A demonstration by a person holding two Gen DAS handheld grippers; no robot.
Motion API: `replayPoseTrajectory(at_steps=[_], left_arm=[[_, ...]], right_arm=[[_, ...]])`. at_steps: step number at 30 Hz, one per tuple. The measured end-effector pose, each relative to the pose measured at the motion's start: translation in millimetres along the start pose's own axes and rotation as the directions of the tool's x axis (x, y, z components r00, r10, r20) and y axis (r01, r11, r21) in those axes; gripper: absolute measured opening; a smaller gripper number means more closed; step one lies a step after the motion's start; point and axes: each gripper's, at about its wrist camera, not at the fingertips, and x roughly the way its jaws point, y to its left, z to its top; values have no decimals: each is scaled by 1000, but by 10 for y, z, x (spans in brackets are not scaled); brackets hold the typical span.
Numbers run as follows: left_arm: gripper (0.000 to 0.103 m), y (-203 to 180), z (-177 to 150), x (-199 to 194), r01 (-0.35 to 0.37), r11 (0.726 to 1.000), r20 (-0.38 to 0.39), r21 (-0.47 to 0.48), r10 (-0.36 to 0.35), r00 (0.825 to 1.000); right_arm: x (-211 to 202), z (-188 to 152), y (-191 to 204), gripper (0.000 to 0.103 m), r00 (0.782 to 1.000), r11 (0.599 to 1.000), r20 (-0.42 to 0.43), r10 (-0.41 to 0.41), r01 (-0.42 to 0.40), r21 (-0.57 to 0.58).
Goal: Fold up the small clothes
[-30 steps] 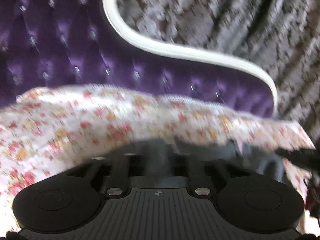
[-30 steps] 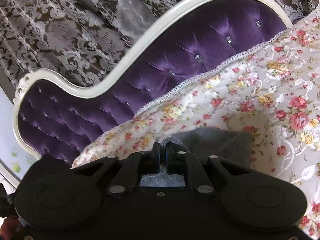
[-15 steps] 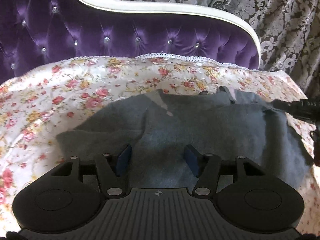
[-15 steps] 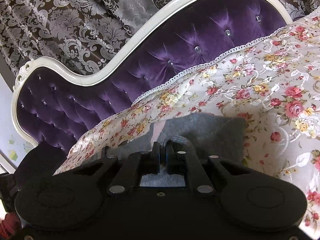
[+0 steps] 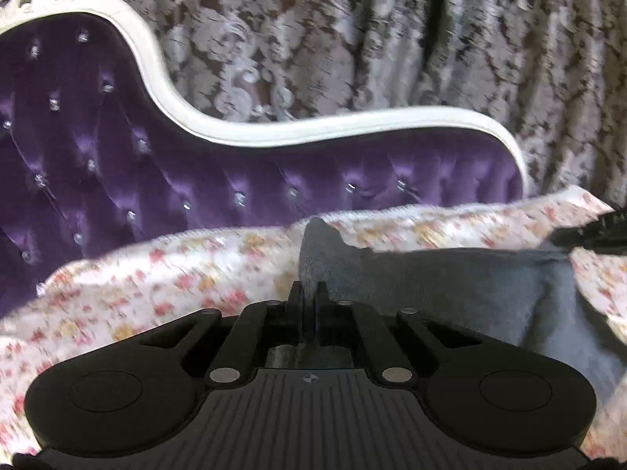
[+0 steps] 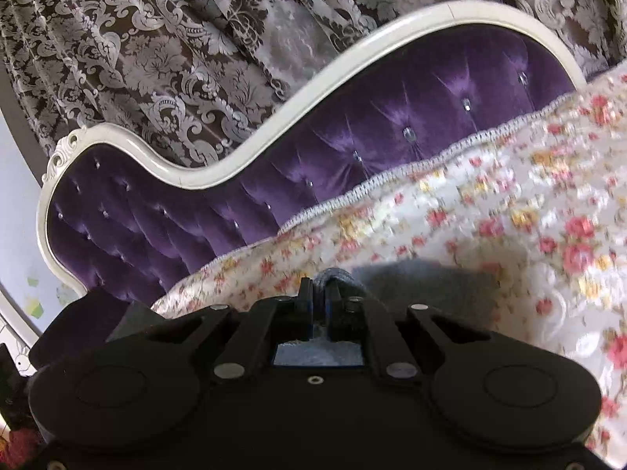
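A small grey knitted garment [image 5: 450, 286] lies on a floral bedspread [image 5: 164, 274]. My left gripper [image 5: 311, 293] is shut on a raised fold at the garment's left edge, and the cloth stands up between its jaws. In the right wrist view my right gripper [image 6: 319, 297] is shut on another bunched edge of the same grey garment [image 6: 423, 282], which spreads to the right over the floral bedspread [image 6: 509, 215]. The tip of the right gripper [image 5: 599, 231] shows at the right edge of the left wrist view, at the garment's far corner.
A purple tufted headboard [image 5: 196, 172] with a white curved frame [image 5: 352, 125] rises behind the bedspread. Patterned grey and brown curtains [image 6: 176, 58] hang behind it. A pale wall [image 6: 15, 196] shows at far left in the right wrist view.
My left gripper's jaws stood apart over the flat grey garment half a second ago; now they are shut on a fold of it and lifted. The right gripper keeps its grip.
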Motion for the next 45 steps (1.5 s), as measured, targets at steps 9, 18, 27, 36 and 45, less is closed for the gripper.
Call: replayPoseTrajectory(at_steps=[9,18,27,36,45], left_arm=[[5,242,-182,701,-81,991,-190,-106,60,980],[34,424,-289,816,-131,973,-256,-192,79,964],[60,186,-120,204,-92,985,-227,-148,57,972],[61,-324,-495,46,-30,999,-335,18,34,942],[68,-125,-675,-138,-48,999,-357,-17,38,933]], right_arm=[[713,-8,-171,16,982,990,-133,-133,138,36],[540,36,-347,58,985,985,-33,-168,169,45],[158,-55,196,64,984,973,-72,-162,147,-178],[198,-722,1018,64,975,869,-149,-163,70,-490],[266,-856,649,73,930,814,-119,-347,236,-530]])
